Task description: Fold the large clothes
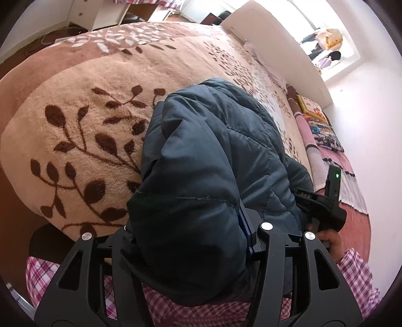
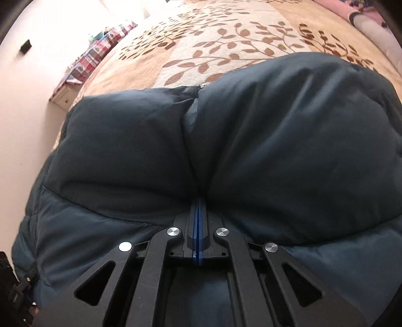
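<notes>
A dark teal quilted puffer jacket point(image 1: 201, 161) lies bunched on a beige bed blanket with brown leaf print point(image 1: 83, 120). In the left wrist view its fabric drapes over my left gripper point(image 1: 241, 234) and fills the gap between the fingers, hiding the left one; the jaws are closed on it. My right gripper point(image 2: 199, 201) has its blue pads pressed together on a fold of the same jacket point(image 2: 276, 140), which bulges on both sides. The right gripper's black body point(image 1: 324, 201) and the hand holding it show at the right of the left wrist view.
The blanket point(image 2: 226, 32) stretches far beyond the jacket. A white headboard point(image 1: 276, 42) and patterned pillows point(image 1: 319, 125) lie at the far right. A white cabinet point(image 1: 95, 12) stands beyond the bed. The person's pink plaid clothing point(image 1: 176, 309) is close below.
</notes>
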`<state>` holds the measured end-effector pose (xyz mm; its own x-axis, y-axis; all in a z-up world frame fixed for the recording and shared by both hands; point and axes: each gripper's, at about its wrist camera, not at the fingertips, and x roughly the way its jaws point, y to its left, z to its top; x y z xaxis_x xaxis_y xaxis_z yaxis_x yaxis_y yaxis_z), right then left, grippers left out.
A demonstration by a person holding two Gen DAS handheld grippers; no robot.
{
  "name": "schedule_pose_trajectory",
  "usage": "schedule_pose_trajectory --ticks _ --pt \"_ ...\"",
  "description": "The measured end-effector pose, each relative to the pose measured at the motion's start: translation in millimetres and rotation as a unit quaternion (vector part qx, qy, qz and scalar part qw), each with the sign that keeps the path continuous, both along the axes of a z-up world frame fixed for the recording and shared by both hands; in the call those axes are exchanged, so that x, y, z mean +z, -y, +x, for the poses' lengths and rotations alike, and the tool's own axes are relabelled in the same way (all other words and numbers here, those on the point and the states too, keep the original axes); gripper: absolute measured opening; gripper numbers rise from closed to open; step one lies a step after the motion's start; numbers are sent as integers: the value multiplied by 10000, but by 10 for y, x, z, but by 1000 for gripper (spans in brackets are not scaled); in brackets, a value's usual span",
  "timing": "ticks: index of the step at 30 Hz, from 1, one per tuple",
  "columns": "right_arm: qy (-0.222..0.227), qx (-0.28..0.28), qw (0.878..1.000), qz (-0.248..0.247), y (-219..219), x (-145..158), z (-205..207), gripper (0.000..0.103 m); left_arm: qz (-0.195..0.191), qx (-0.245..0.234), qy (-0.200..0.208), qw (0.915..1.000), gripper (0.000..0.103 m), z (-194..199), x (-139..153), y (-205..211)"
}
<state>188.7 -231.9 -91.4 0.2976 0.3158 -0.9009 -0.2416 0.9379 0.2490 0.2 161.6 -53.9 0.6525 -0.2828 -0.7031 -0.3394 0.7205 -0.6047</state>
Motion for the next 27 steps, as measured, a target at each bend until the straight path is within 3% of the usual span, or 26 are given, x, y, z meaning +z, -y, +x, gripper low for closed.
schedule_pose_trajectory --ticks 3,6,9,14,17,20,22,24,27 --pt "8 -55 10000 -25 10 166 -45 0 -4 -24 58 10000 48 -23 23 0" --pt "497 -62 9981 371 62 497 -104 0 107 -86 208 9997 40 -52 60 12" --pt "683 -78 9972 309 21 662 17 0 144 -110 254 9995 37 -60 94 26" --pt "195 -103 9993 -312 -175 316 432 0 145 -173 408 9989 34 -86 177 23" --pt "-7 -176 9994 -283 -189 55 508 0 240 -231 488 9983 34 -61 233 51" --pt "-56 -171 9990 -407 -226 42 521 0 258 -226 441 9984 33 -23 265 52" --pt "-32 -159 9989 -440 -203 203 448 0 211 -239 399 9987 33 -24 267 34" --pt "237 9 9996 -167 -135 451 245 0 280 -251 424 9984 33 -40 284 63" --pt "473 358 9982 -2 -23 752 -300 0 349 -244 467 9980 33 -49 320 95"
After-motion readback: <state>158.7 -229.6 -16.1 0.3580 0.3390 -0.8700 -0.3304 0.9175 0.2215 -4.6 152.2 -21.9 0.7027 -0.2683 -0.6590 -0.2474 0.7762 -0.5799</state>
